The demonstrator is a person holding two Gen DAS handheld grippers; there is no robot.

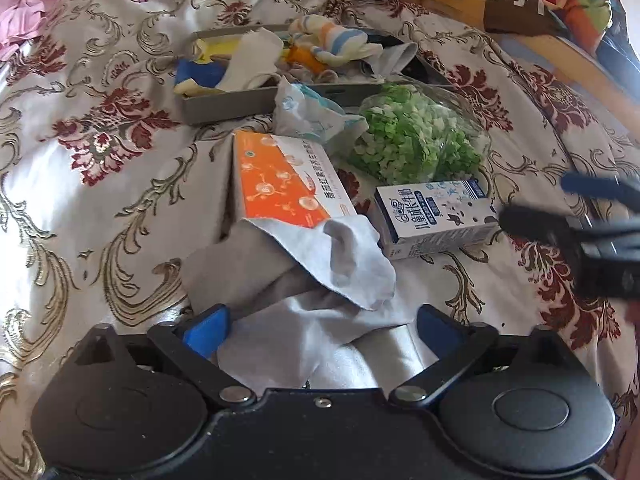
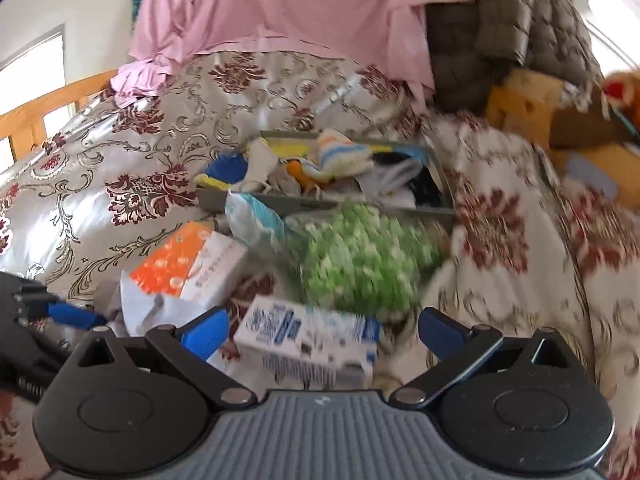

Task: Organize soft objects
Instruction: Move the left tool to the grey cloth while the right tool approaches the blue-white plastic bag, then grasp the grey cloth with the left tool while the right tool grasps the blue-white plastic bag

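Two grippers work over a bed covered in a floral bedspread (image 1: 100, 128). The left gripper (image 1: 320, 328) has its blue-padded jaws spread wide, with one crumpled grey cloth (image 1: 304, 276) lying between and just ahead of them; the jaws are not closed on it. The right gripper (image 2: 324, 334) also stands with its jaws apart, hovering just over one small milk carton (image 2: 308, 340), which lies on its side; contact cannot be told through the blur.

One orange-and-white box (image 1: 280, 184) lies beside the carton, its near corner under the grey cloth. One clear bag of green pieces (image 1: 416, 144) sits behind the carton, and one pale blue-and-white packet (image 1: 308, 112) rests between the bag and the tray. One grey tray (image 1: 228, 104) sits farther back, heaped with soft things: a striped sock (image 1: 340, 40), a white cloth, yellow and blue pieces; an exact count cannot be made.

The tray's near wall touches the packet. Bare bedspread lies to the left of the box and tray, and to the right of the carton. A pink sheet (image 2: 288, 8) rises behind the tray.
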